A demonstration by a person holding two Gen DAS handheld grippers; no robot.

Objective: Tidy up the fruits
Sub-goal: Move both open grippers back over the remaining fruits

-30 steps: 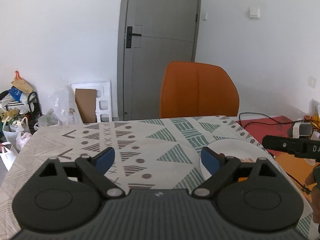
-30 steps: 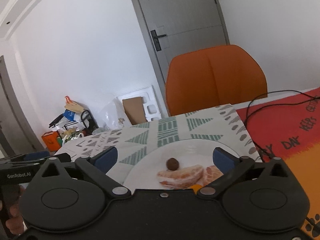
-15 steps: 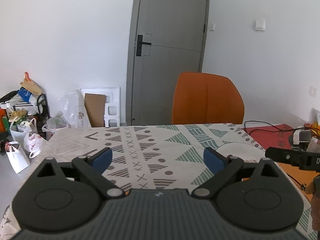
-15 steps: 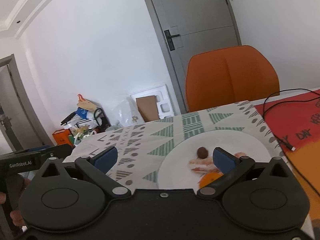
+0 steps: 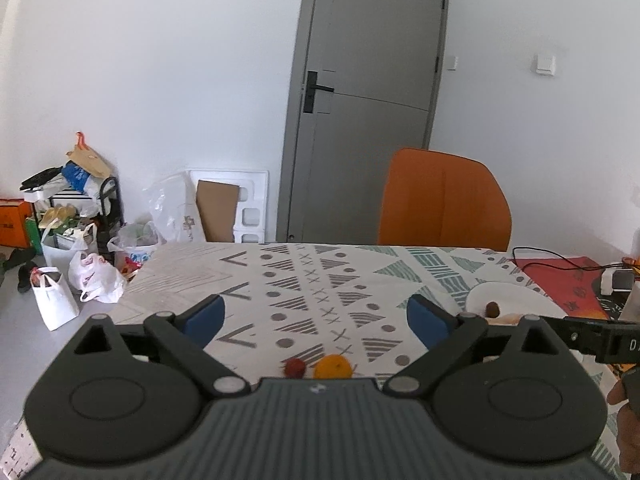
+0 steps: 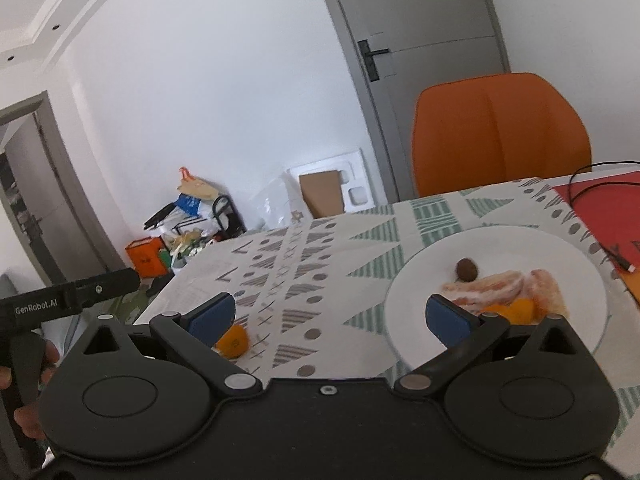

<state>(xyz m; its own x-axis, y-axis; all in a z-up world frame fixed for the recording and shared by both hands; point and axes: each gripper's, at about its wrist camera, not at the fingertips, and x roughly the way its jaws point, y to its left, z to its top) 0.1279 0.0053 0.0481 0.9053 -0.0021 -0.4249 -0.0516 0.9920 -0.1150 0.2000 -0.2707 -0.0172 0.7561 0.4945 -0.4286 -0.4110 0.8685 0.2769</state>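
Both wrist cameras looked low across the patterned tablecloth (image 5: 320, 280) toward the orange chair (image 6: 500, 132), sharing the white plate (image 6: 424, 280); the right sat nearer it.

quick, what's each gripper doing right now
left gripper: open, holding nothing
right gripper: open, holding nothing

White walls w/ a grey door (image 5: 360, 112), dark handle. Orange chair (image 5: 444, 200) behind the table (image 5: 280, 280), which has a patterned cloth. Grey floor at left, w/ bags (image 5: 80, 276), a black rack (image 5: 80, 208), cardboard (image 5: 218, 210) & white foam (image 5: 250, 204) against the wall. Bright, even light.
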